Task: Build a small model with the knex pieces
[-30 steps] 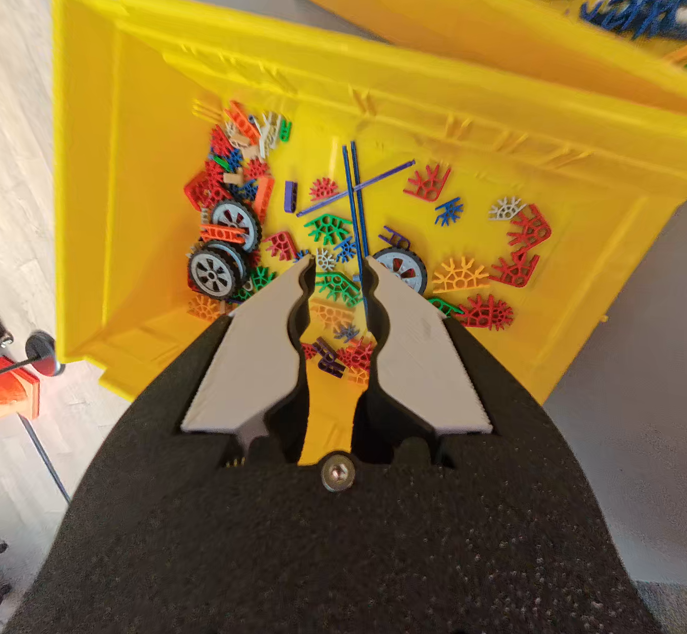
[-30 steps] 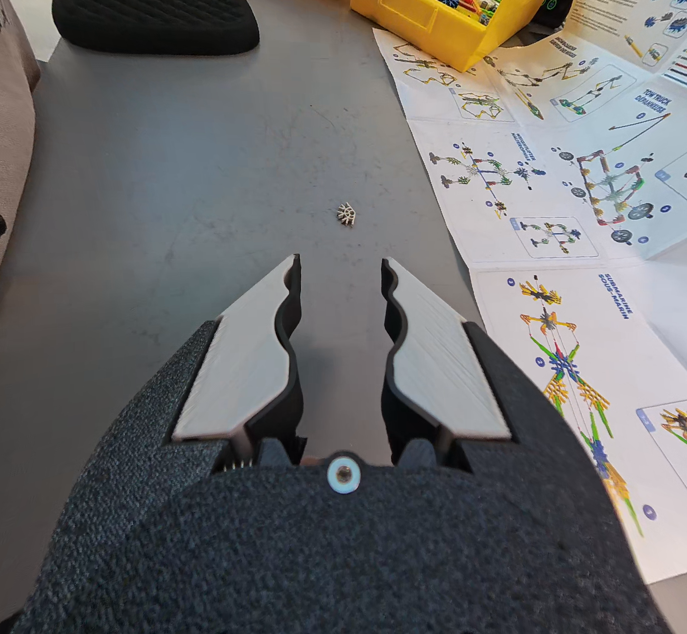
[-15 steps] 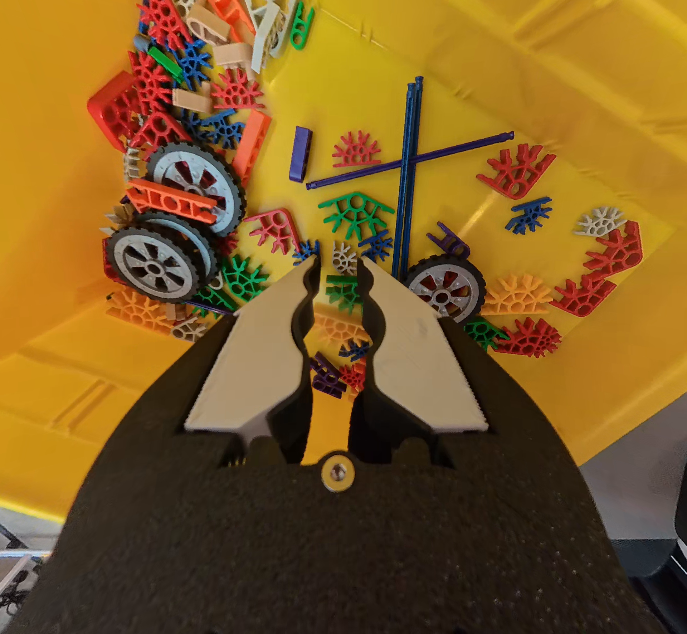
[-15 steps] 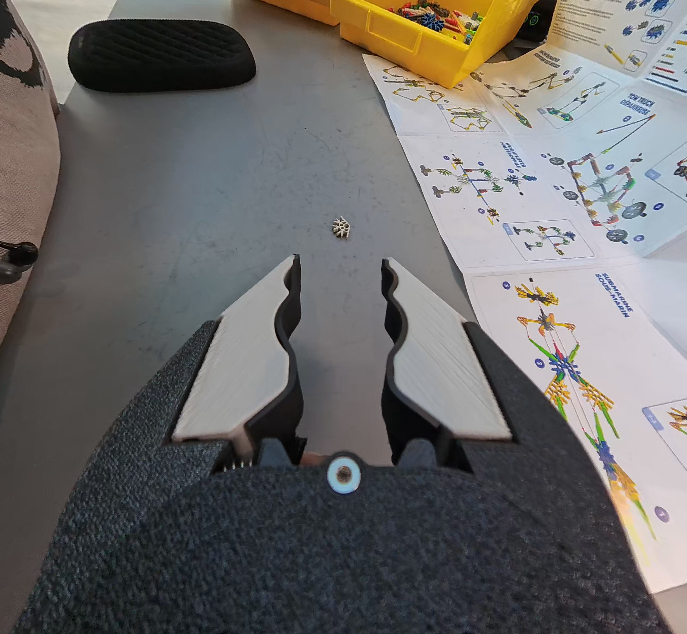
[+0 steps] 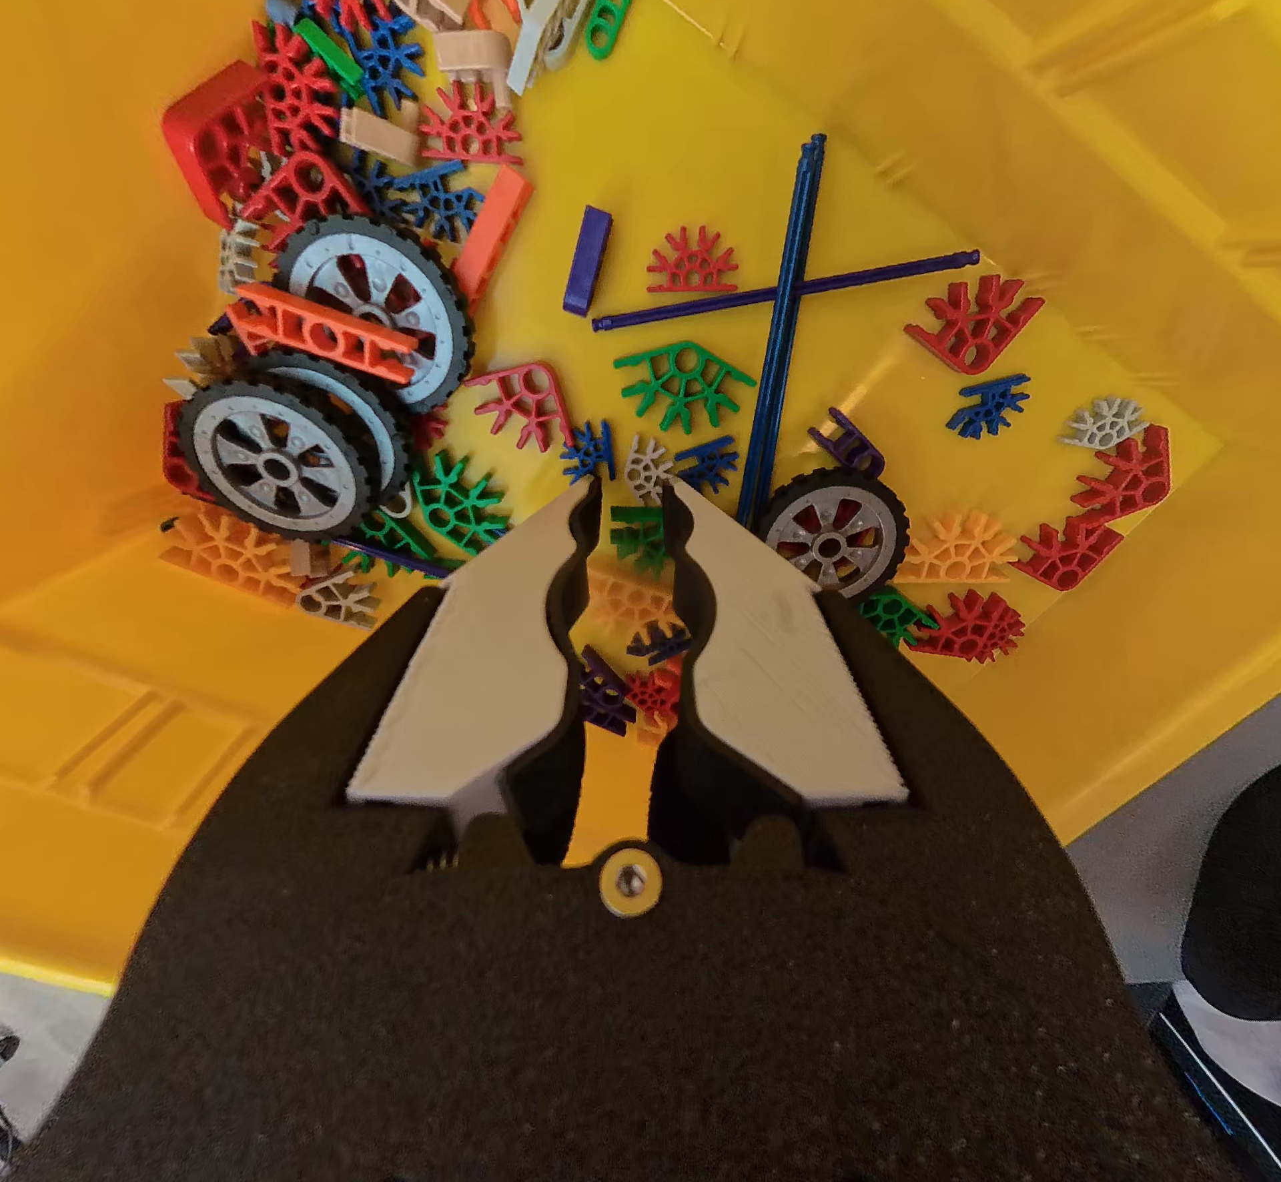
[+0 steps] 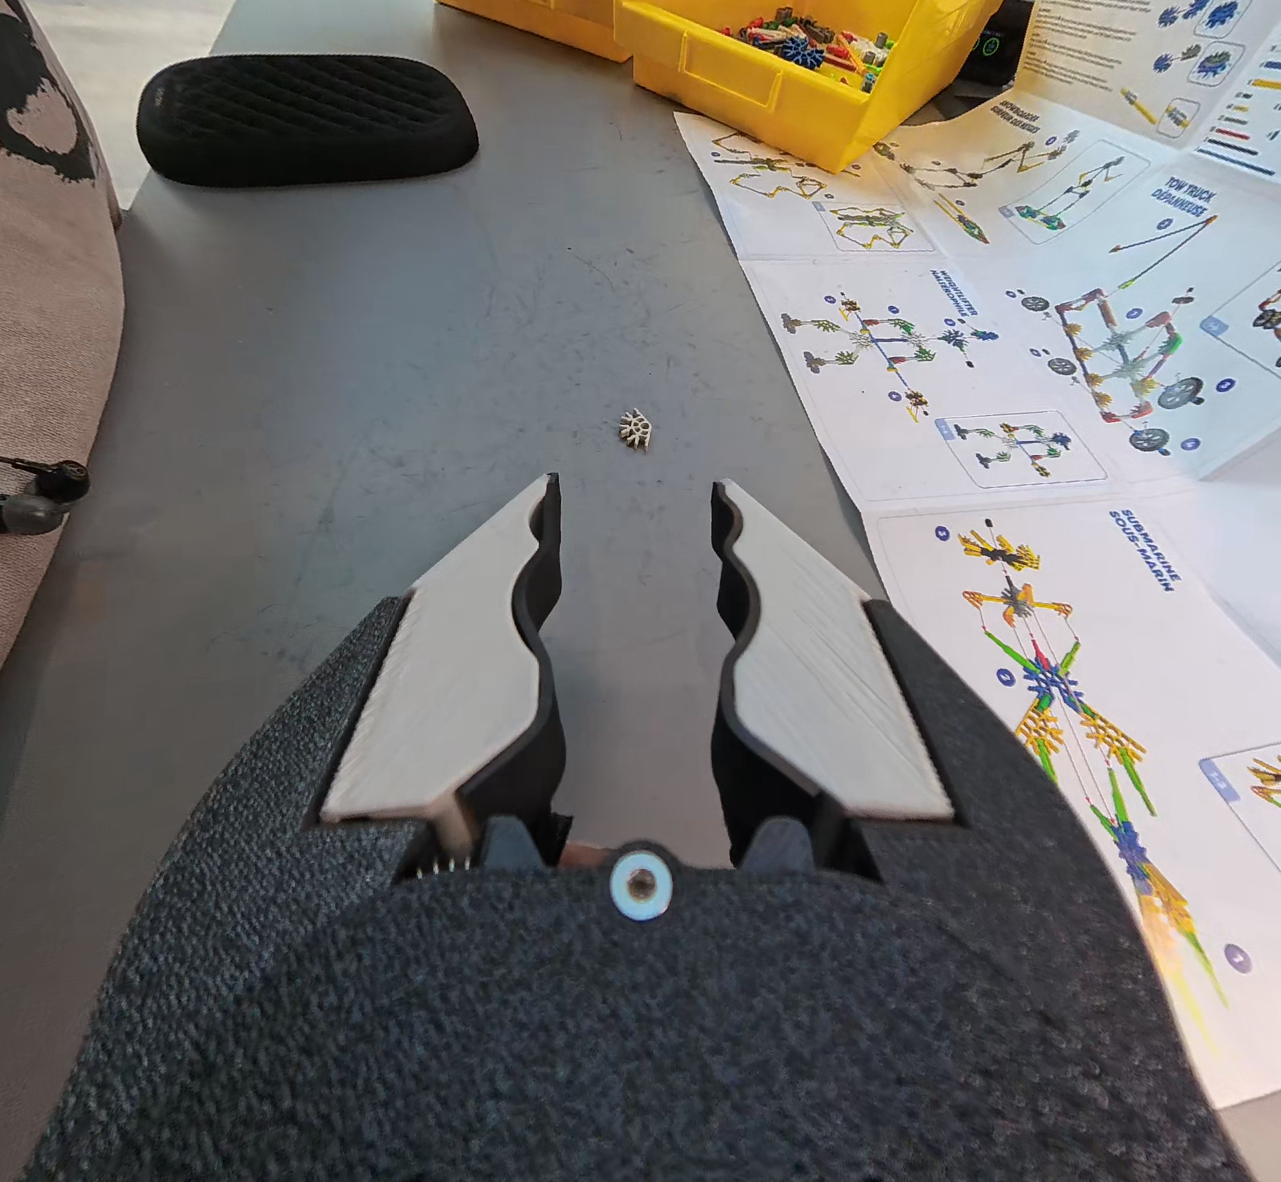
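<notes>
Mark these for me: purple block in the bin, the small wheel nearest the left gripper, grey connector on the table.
purple block (image 5: 588,259), left wrist view, middle of its long face.
small wheel (image 5: 832,542), left wrist view, grey hub.
grey connector (image 6: 635,429), right wrist view, centre of the piece.

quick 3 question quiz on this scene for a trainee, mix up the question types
1. True or false: the left gripper is inside a yellow bin.
2. What lies on the grey table just ahead of the right gripper?
A. a wheel
B. a small pale connector piece
C. a blue rod
3. Fill in: the right gripper's jaws are ____.

Key: 1 true; 2 B; 3 open
</notes>
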`<state>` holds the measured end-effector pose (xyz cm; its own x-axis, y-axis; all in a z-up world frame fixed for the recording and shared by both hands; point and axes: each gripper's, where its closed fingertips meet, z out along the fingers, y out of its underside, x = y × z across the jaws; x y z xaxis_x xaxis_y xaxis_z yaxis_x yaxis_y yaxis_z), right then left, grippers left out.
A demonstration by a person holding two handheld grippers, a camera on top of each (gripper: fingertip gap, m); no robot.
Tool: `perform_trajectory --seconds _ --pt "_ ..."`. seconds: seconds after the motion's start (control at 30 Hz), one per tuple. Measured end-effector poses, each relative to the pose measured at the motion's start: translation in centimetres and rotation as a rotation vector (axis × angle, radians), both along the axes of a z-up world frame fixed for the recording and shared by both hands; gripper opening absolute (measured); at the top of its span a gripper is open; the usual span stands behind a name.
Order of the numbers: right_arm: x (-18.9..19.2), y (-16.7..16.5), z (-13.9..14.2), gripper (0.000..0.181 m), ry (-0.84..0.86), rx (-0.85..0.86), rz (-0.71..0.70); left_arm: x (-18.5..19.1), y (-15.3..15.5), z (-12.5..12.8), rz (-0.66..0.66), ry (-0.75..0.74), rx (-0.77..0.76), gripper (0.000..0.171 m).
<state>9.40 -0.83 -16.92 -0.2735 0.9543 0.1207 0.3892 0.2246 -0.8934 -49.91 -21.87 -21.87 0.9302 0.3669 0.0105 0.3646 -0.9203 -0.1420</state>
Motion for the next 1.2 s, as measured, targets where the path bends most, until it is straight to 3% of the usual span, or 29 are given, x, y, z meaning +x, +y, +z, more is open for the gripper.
perform_trajectory --seconds 0.13,0.2,0.8,0.93,1.07,1.13,1.2 --pt "0.0 0.0 -0.1 0.042 -0.002 0.003 0.001 0.1 0.2 -0.3 -0.043 -0.019 0.026 0.037" --pt "0.0 0.0 0.0 0.042 -0.002 0.001 -0.001 -0.5 0.4 -0.2 -0.038 -0.008 0.049 0.037" --pt "0.1 0.0 0.0 0.042 -0.003 0.004 -0.002 -1.2 -0.7 -0.9 -0.034 0.006 0.011 0.010" --pt "0.1 -0.1 -0.1 0.042 -0.005 0.013 0.001 -0.7 0.7 2.2 -0.091 0.142 0.083 0.010" --pt "0.1 -0.1 -0.1 0.042 -0.007 0.006 0.007 5.5 4.9 8.7 -0.294 0.308 0.246 0.010" --pt "0.1 -0.2 -0.1 0.042 -0.009 0.008 0.012 12.2 7.6 10.3 -0.448 0.297 0.324 0.010" --pt "0.2 -0.2 -0.3 0.043 -0.016 0.018 0.015 20.2 10.0 10.3 -0.634 0.241 0.379 0.010"
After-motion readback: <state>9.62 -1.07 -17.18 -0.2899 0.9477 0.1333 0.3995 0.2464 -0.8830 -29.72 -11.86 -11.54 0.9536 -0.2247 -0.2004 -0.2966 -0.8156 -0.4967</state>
